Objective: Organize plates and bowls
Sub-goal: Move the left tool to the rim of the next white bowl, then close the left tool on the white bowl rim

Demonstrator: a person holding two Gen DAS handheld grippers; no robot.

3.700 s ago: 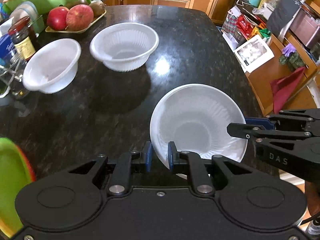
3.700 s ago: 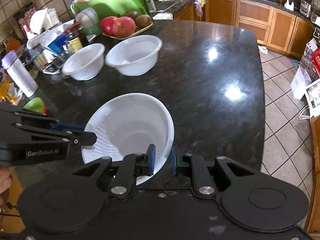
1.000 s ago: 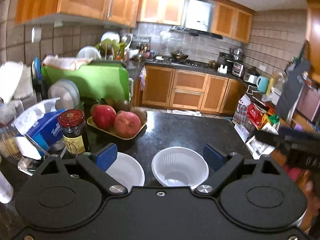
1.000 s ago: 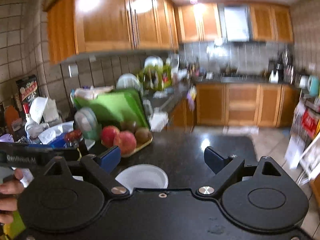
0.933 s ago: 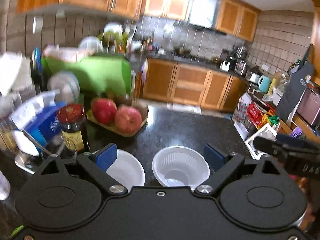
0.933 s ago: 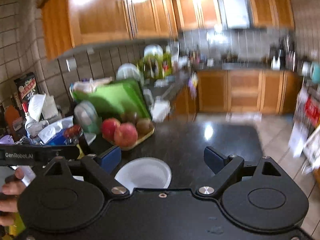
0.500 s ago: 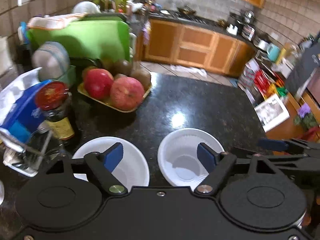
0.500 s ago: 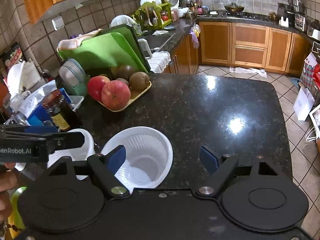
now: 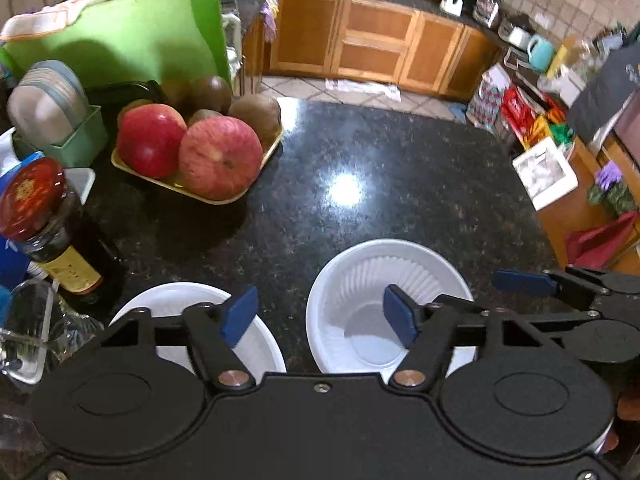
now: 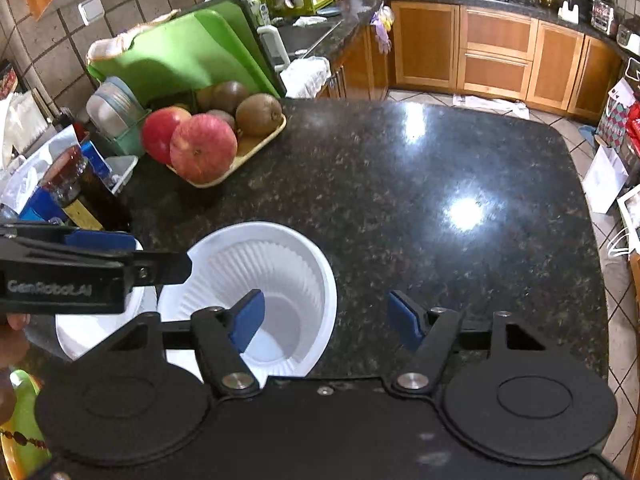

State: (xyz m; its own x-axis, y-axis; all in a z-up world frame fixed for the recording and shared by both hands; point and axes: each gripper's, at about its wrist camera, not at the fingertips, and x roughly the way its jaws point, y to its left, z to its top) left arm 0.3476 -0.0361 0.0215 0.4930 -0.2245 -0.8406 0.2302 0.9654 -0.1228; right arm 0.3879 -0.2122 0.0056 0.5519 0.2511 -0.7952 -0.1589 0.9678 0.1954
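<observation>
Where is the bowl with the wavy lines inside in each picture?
Left wrist view: the ribbed bowl sits low and right of centre, behind the left gripper's right finger.
Right wrist view: the same bowl sits low and left of centre, behind the right gripper's left finger.
Shared landmark: the fruit tray, upper left in both.

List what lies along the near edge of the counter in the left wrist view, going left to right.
Dark glass jar with a red lid → smooth white plastic bowl → ribbed white plastic bowl → blue-padded tip of the right gripper.
</observation>
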